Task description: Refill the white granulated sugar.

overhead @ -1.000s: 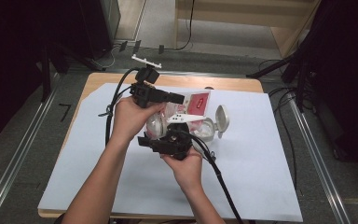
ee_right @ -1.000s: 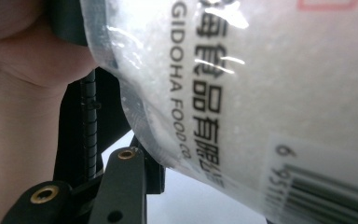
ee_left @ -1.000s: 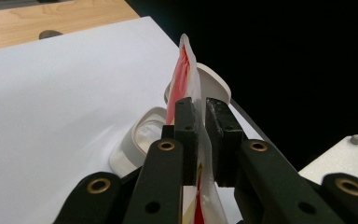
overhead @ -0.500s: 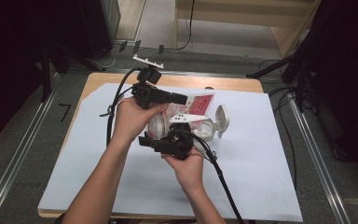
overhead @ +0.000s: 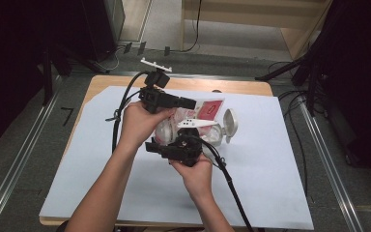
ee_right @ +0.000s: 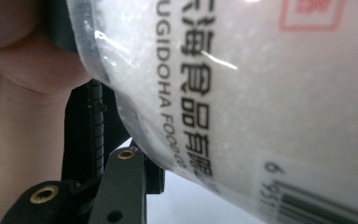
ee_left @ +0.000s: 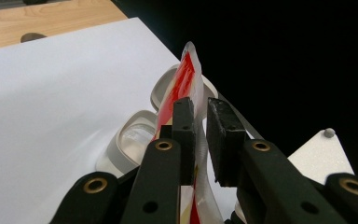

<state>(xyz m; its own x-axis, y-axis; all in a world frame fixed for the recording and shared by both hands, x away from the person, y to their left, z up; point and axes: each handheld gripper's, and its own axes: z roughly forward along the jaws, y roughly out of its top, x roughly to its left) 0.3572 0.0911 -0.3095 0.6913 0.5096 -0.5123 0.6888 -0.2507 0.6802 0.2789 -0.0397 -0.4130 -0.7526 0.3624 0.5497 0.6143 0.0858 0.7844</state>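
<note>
Above the white paper sheet [overhead: 270,159] in the high view, the left gripper [overhead: 189,103] pinches the top of a red-and-clear food pouch [overhead: 207,109], while the right gripper [overhead: 171,145] cradles its lower body; an open-lidded jar [overhead: 224,128] sits just right of both. Along the left gripper view, jaws clamp the pouch's red sealed edge [ee_left: 186,79], the jar's lid [ee_left: 135,137] lying beyond them to the left. Close before the right gripper's lens, the pouch's granule-filled body [ee_right: 270,93] covers the jaws, though its side presses one pad; a hand [ee_right: 18,74] sits left.

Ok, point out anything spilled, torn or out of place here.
Nothing looks spilled or torn. The clear bag of white granules hangs between both tools, its red top edge pinched by the left tool. A clear container lies on its side, its lid open.
</note>
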